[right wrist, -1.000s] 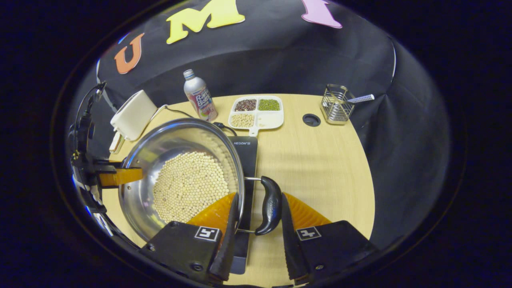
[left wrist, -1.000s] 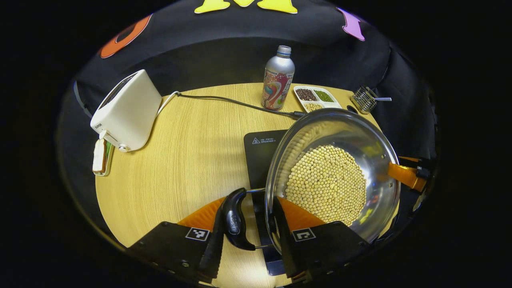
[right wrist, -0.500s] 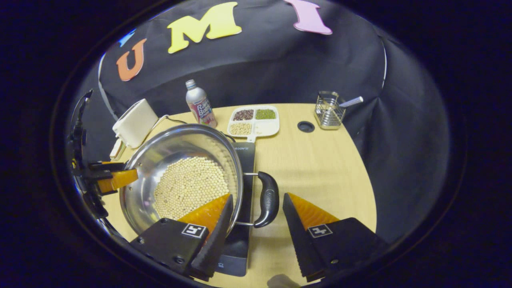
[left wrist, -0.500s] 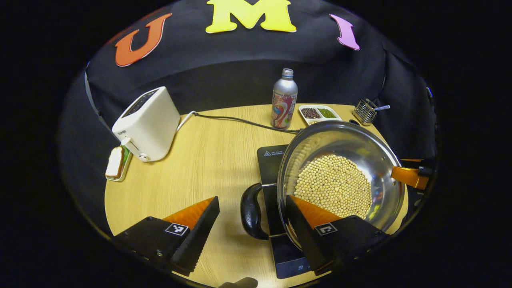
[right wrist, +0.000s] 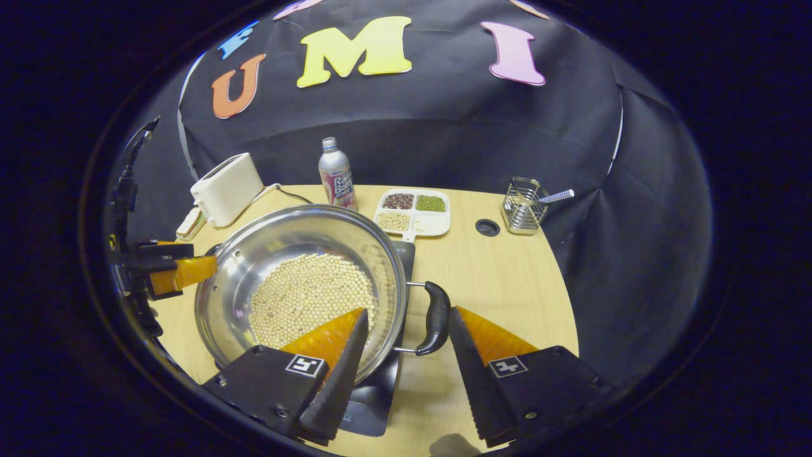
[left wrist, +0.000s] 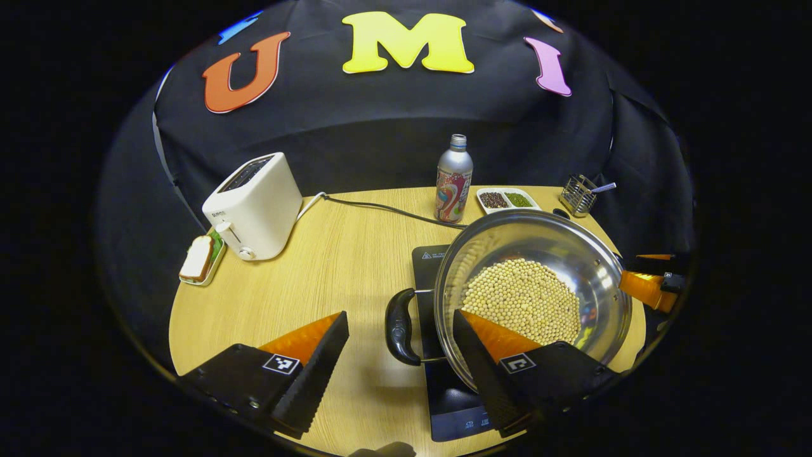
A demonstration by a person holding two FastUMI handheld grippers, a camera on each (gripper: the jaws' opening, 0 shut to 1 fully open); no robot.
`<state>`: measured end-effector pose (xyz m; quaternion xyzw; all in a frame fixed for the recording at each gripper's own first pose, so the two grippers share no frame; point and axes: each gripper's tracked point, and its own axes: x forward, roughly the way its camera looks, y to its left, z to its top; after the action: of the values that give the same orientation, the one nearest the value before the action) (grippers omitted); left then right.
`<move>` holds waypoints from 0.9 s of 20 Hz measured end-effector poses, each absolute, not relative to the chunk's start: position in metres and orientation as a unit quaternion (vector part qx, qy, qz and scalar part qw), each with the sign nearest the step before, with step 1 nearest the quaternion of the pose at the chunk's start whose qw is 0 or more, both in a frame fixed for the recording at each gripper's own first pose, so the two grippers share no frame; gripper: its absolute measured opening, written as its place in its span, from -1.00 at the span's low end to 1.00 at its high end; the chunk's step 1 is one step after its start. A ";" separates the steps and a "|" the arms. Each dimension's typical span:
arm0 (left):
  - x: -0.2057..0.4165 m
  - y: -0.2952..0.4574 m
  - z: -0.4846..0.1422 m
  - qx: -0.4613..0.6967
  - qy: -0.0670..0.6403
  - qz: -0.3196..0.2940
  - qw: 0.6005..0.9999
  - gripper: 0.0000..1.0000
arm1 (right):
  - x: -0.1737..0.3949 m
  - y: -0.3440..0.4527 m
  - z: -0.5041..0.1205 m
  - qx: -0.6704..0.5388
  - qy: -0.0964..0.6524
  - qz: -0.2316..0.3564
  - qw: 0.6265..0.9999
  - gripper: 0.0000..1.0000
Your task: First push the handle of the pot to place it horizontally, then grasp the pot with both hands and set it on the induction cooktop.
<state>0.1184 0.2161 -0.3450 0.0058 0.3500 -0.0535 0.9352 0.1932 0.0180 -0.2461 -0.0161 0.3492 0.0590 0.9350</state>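
Both grippers stand with their fingers spread wide and nothing clamped between them. From the left gripper view, the left gripper (left wrist: 401, 320) straddles the pot's black left handle (left wrist: 398, 327), which sits in the gap without touching either finger; one finger hangs over the bare wooden table (left wrist: 304, 266), the other over the rim of the steel pot (left wrist: 602, 279). From the right gripper view, the right gripper (right wrist: 406, 317) frames the pot's right handle (right wrist: 438, 317) the same way, with the handle just beside its outer finger, though contact cannot be told. The pot (right wrist: 241, 266), its bottom covered with pale soybeans (right wrist: 311, 292), sits on the black induction cooktop (left wrist: 424, 266), both handles lying out level to the sides. Across the pot each view catches the other gripper at the far rim. Behind the pot stand a printed drink bottle (left wrist: 454, 179) and a white divided tray of beans (right wrist: 415, 212), with the cooktop's power cord (left wrist: 380, 208) running past. A white toaster (left wrist: 255, 206) sits far left with a slice of bread on a small tray (left wrist: 198, 260) beside it, and a wire utensil holder (right wrist: 523, 206) stands near the table's far right edge.
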 end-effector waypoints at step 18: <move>0.025 0.262 -0.116 -0.010 0.119 -0.061 0.991 0.96 | 0.082 0.100 -0.009 -0.037 0.092 0.068 0.993 0.74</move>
<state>0.0248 0.2621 -0.1163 -0.0098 0.1193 -0.0612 0.9909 0.0822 0.0995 -0.0085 -0.0374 0.0918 0.0683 0.9927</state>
